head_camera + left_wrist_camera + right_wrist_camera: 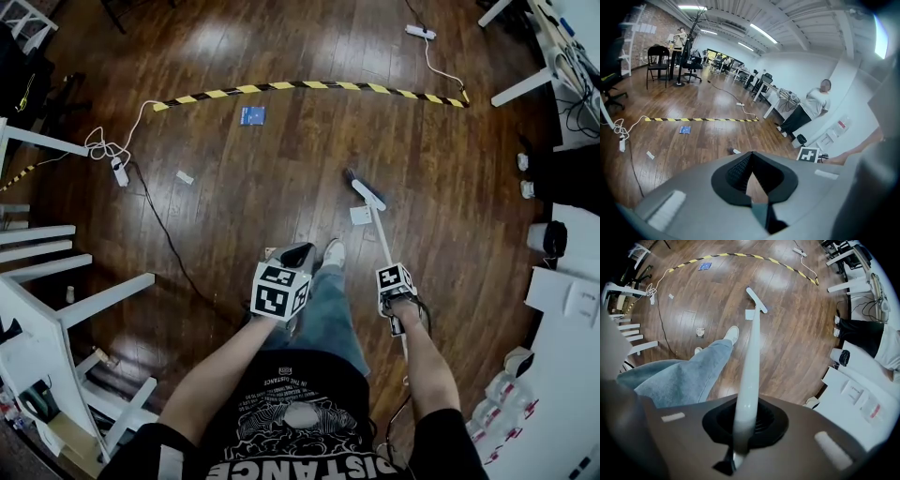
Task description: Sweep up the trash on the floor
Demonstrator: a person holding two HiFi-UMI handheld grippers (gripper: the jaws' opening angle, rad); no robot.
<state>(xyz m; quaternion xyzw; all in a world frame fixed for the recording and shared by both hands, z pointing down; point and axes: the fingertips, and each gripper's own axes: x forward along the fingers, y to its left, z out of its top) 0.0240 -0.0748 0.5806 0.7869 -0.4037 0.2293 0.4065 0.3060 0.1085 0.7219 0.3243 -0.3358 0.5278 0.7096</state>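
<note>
My right gripper [393,274] [747,423] is shut on the white handle [750,357] of a broom. The broom head [367,194] [756,300] rests on the wood floor ahead of my shoe. A white paper square [361,215] [749,314] lies right beside the head. More trash lies further off: a blue card [252,115] [685,130], a white scrap [185,177] [650,155] and a small crumpled piece [700,332] near my feet. My left gripper [297,254] [750,158] hangs at knee height, shut with nothing in it.
A yellow-black tape strip [309,86] crosses the floor beyond the trash. A power strip and cable [119,172] lie at the left by white table legs [80,302]. White furniture and a black bin [548,239] line the right side. A person [811,105] stands there.
</note>
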